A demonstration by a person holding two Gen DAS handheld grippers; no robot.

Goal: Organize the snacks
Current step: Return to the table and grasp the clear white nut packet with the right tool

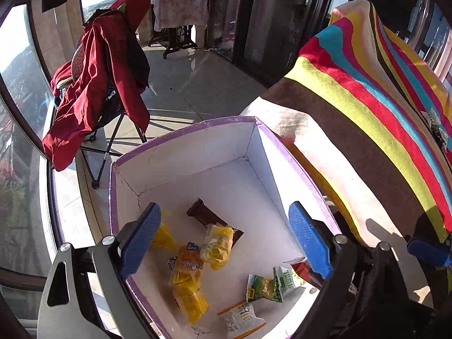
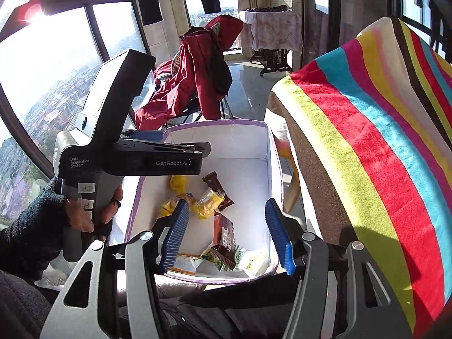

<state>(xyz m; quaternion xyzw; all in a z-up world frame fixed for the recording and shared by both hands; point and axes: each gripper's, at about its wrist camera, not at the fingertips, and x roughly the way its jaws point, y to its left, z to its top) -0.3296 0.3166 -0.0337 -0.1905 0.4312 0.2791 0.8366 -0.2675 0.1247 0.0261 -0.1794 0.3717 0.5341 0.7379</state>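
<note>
Sunlit floor tiles (image 1: 197, 84) and tall dark-framed windows (image 2: 56, 56) surround a white cardboard box (image 1: 197, 147) with purple-edged walls, open at the top.

Nearest, the left gripper (image 1: 226, 234) hangs over the box, pointing down into it, its blue ribbed fingers (image 1: 309, 237) spread wide with nothing between them. Directly below and between those fingers, on the box floor, lie yellow snack packets (image 1: 188, 268); one more yellow pack (image 1: 217, 244) rests on the end of a dark brown chocolate bar (image 1: 204, 213) just beyond. Toward the right finger sit a green-and-white packet (image 1: 264, 286) and a white packet with orange edges (image 1: 240, 316).

The right gripper (image 2: 226, 234) also points into the box from its near edge, jaws parted and holding nothing. Just below it a brown wrapped bar (image 2: 224, 240) lies on the other packets at the near wall. To its left, a gloved hand (image 2: 84, 214) grips the grey handle of the other device, whose black body crosses above the box rim.

To the right of both grippers, beside the box, a brightly striped towel (image 1: 367, 99) is draped over some furniture. Farther off, beyond the box, a folding chair (image 1: 107, 152) carries a red garment (image 1: 96, 84). Farthest, a cloth-covered table (image 1: 180, 5) stands by the windows.
</note>
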